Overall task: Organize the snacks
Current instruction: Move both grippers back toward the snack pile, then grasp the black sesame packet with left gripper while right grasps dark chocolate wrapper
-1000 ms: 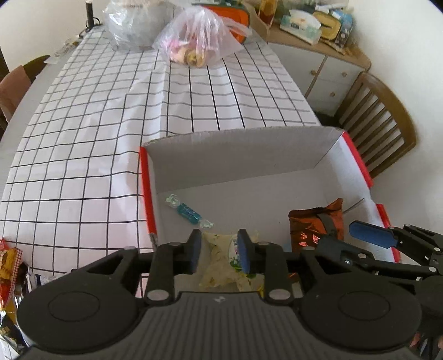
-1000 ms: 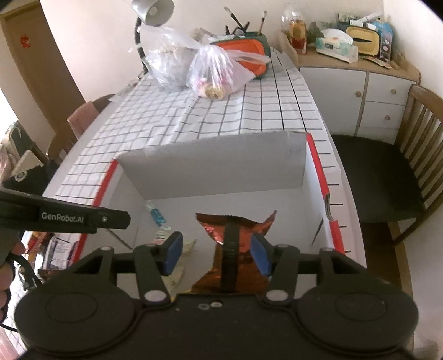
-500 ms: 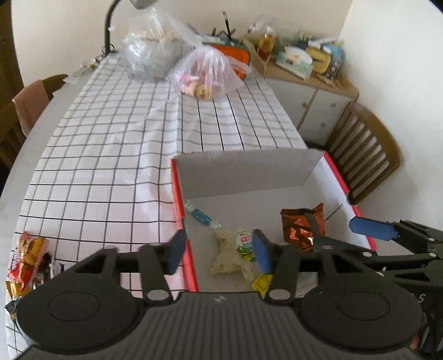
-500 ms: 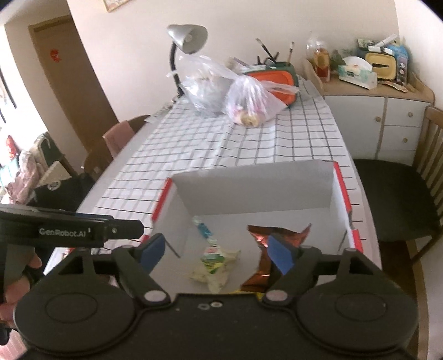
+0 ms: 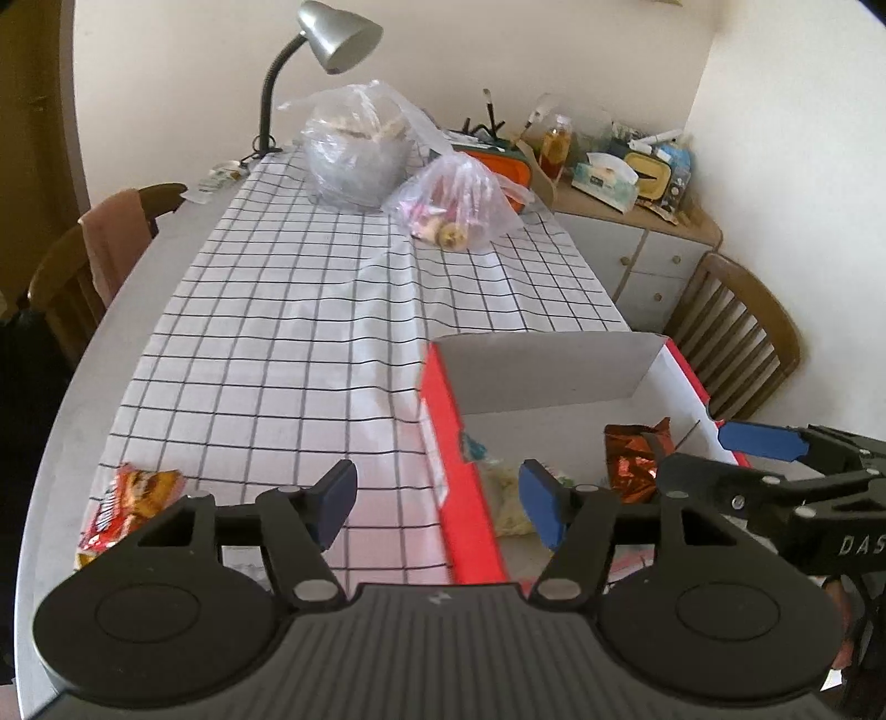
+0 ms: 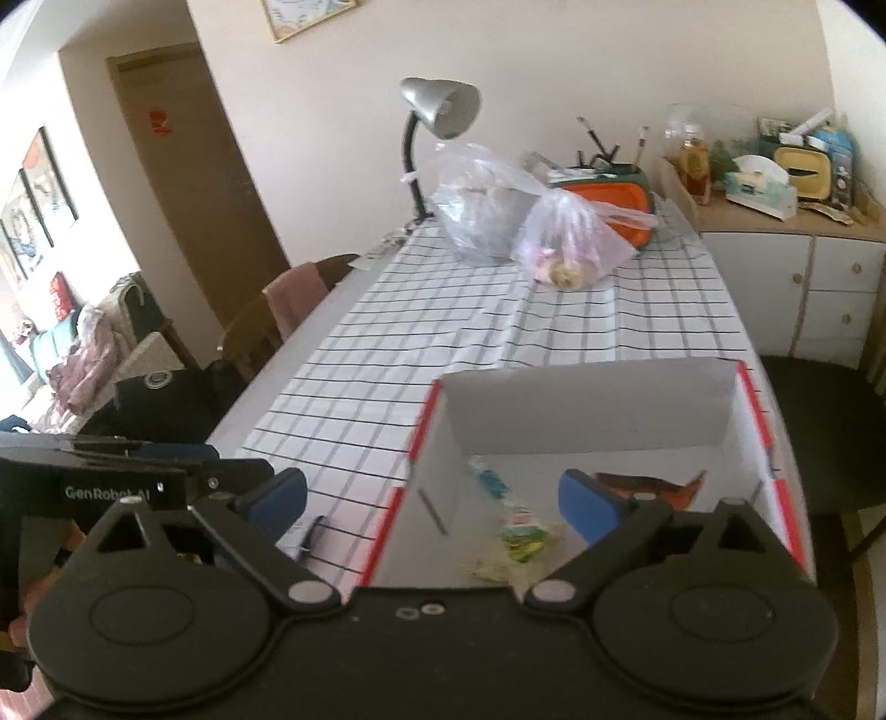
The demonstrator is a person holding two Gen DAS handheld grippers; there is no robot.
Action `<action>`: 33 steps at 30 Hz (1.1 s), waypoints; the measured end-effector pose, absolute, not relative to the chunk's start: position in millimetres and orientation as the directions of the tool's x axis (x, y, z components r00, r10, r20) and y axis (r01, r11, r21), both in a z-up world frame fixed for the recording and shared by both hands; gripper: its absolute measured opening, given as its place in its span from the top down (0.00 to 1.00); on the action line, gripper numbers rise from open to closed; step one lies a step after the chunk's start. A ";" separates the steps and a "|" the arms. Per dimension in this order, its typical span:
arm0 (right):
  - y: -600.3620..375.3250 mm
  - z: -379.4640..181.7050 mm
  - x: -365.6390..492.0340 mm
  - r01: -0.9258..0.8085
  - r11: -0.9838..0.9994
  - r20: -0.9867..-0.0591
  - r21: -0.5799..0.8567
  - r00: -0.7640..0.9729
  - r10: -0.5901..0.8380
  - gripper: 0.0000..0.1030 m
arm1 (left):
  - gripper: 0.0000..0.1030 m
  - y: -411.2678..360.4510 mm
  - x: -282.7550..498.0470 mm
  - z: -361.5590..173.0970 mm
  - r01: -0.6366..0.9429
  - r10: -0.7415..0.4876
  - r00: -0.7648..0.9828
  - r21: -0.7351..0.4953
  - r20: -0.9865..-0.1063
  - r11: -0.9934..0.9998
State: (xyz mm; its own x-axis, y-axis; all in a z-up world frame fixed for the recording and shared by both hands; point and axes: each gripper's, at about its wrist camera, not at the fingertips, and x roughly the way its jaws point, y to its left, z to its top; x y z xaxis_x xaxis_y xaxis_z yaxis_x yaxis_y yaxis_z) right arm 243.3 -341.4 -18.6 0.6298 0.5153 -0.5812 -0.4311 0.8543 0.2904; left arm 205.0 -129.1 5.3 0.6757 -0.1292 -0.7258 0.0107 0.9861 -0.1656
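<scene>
A red-edged cardboard box (image 5: 443, 421) (image 6: 581, 410) stands on the checked tablecloth. Inside lie a copper foil snack bag (image 5: 631, 459) (image 6: 664, 490), a pale yellow packet (image 5: 506, 498) (image 6: 518, 540) and a small teal candy (image 6: 490, 479). A red snack packet (image 5: 130, 507) lies on the cloth at the near left. My left gripper (image 5: 437, 507) is open and empty above the box's left wall. My right gripper (image 6: 432, 501) is open and empty, raised above the box's near left corner; it also shows in the left wrist view (image 5: 764, 443).
At the table's far end stand a grey desk lamp (image 5: 326, 39), two clear plastic bags (image 5: 459, 207) and an orange case (image 6: 603, 202). A cluttered sideboard (image 6: 792, 260) and a wooden chair (image 5: 731, 338) are at the right. Another chair (image 5: 94, 260) is at the left.
Both grippers opened, let go of the pale packet and the copper bag in the box, then rose and drew back to the left. The snacks stay in the box.
</scene>
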 end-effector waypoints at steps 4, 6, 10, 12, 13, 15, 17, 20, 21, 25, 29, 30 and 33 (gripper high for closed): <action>-320.4 -17.9 234.6 -0.446 0.847 -0.574 0.290 0.627 0.527 0.02 | 0.35 -107.9 190.4 3.7 0.014 -0.124 0.685 -0.157 -0.718 0.988; -308.3 -18.8 231.5 -0.447 0.844 -0.574 0.296 0.623 0.531 0.00 | 0.34 -94.1 183.3 2.6 0.016 -0.123 0.686 -0.155 -0.717 0.988; -280.4 -21.8 226.1 -0.449 0.847 -0.589 0.285 0.615 0.524 0.00 | 0.28 -62.5 169.0 -0.8 0.007 -0.119 0.689 -0.158 -0.715 0.987; -265.7 -25.6 224.1 -0.446 0.849 -0.600 0.282 0.608 0.519 0.00 | 0.26 -45.0 162.3 -2.7 -0.008 -0.109 0.692 -0.158 -0.713 0.987; -257.6 -28.3 223.4 -0.444 0.851 -0.607 0.280 0.605 0.516 0.00 | 0.24 -37.6 158.8 -3.8 -0.017 -0.097 0.697 -0.152 -0.710 0.988; -242.7 -33.5 223.0 -0.439 0.854 -0.620 0.279 0.597 0.510 0.00 | 0.18 -22.6 152.3 -7.3 -0.035 -0.069 0.706 -0.133 -0.705 0.991; -229.1 -40.5 222.9 -0.435 0.855 -0.634 0.282 0.585 0.506 0.00 | 0.18 -7.6 148.5 -13.6 -0.055 -0.057 0.697 -0.132 -0.714 0.990; -208.6 -52.2 222.7 -0.426 0.863 -0.656 0.273 0.574 0.490 0.00 | 0.18 19.8 144.5 -31.2 -0.098 -0.041 0.665 -0.141 -0.746 0.985; -202.7 -55.7 222.3 -0.422 0.866 -0.664 0.270 0.569 0.485 0.00 | 0.18 28.3 143.5 -37.3 -0.113 -0.033 0.653 -0.141 -0.756 0.983; -179.0 -70.4 225.0 -0.402 0.876 -0.697 0.267 0.547 0.464 0.00 | 0.18 56.0 138.3 -60.4 -0.165 0.004 0.616 -0.124 -0.788 0.978; -156.2 -83.9 226.1 -0.417 0.877 -0.725 0.238 0.525 0.446 0.00 | 0.18 76.2 137.1 -81.4 -0.196 0.022 0.578 -0.113 -0.816 0.974; -150.5 -89.9 226.0 -0.421 0.877 -0.739 0.230 0.511 0.439 0.01 | 0.18 80.8 137.5 -87.5 -0.203 0.017 0.565 -0.119 -0.825 0.972; -138.0 -107.7 226.7 -0.413 0.885 -0.779 0.214 0.474 0.410 0.02 | 0.18 86.2 139.1 -103.0 -0.205 0.008 0.535 -0.120 -0.845 0.971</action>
State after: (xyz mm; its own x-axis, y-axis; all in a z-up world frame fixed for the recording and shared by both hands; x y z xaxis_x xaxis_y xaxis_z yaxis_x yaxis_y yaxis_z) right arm 226.7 -138.0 -107.7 0.4744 0.4095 -0.7792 -0.4130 0.8853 0.2138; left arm 139.1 86.2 -103.0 0.5354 0.0084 -0.8446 -0.2046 0.9715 -0.1200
